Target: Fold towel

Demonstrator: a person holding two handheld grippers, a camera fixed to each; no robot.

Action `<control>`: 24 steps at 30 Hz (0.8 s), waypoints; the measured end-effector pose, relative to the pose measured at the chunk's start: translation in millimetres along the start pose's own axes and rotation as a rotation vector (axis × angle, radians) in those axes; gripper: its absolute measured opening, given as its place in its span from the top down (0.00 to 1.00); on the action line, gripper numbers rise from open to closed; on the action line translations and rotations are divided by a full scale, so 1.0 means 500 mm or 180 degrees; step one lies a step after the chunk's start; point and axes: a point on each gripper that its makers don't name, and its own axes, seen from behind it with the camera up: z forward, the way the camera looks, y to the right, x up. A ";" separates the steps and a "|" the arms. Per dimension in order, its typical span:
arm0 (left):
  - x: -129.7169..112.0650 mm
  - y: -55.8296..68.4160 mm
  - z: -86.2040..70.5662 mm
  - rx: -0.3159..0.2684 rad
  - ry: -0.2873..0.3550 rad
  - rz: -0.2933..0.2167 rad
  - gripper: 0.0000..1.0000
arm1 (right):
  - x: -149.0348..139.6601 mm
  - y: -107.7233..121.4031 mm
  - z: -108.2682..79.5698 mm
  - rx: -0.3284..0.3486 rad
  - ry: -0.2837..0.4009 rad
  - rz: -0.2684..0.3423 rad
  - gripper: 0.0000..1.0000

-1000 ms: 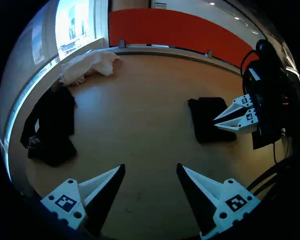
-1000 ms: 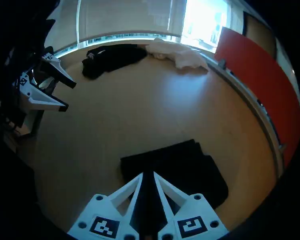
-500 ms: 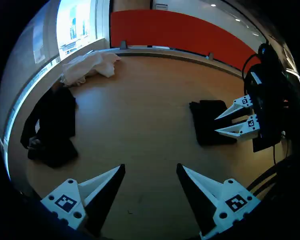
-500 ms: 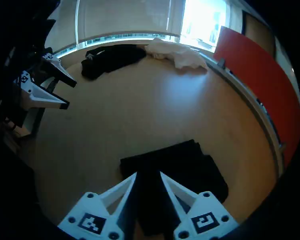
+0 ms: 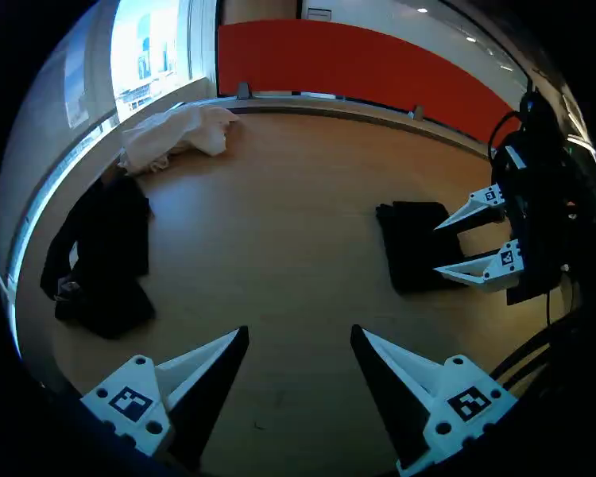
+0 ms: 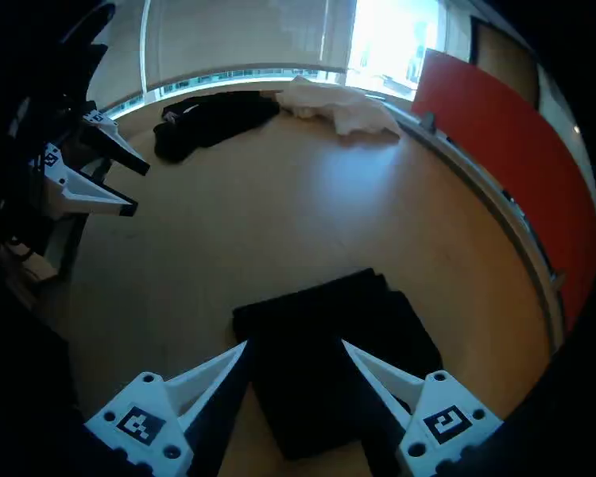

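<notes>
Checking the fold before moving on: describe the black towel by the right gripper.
The black towel is dark, soft-looking cloth folded into a compact, roughly rectangular stack, lying flat on the wooden surface. The right gripper, open, sits over its near edge with a finger to either side, not pinching it.

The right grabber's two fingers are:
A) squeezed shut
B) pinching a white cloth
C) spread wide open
C: the right gripper has its fingers spread apart with nothing pinched, and the folded black towel lies flat on the table in front of them.
</notes>
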 end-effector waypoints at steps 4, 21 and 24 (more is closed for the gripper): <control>0.003 -0.001 0.001 0.0002 0.0005 0.0009 0.05 | -0.013 0.005 -0.011 -0.0039 -0.0001 0.0055 0.28; 0.006 0.003 0.005 -0.0013 -0.0013 0.0078 0.05 | -0.099 0.012 -0.070 -0.0212 -0.0079 0.0303 0.28; 0.005 0.004 0.004 -0.0011 -0.0013 0.0085 0.05 | -0.114 0.011 -0.079 -0.0238 -0.0098 0.0339 0.28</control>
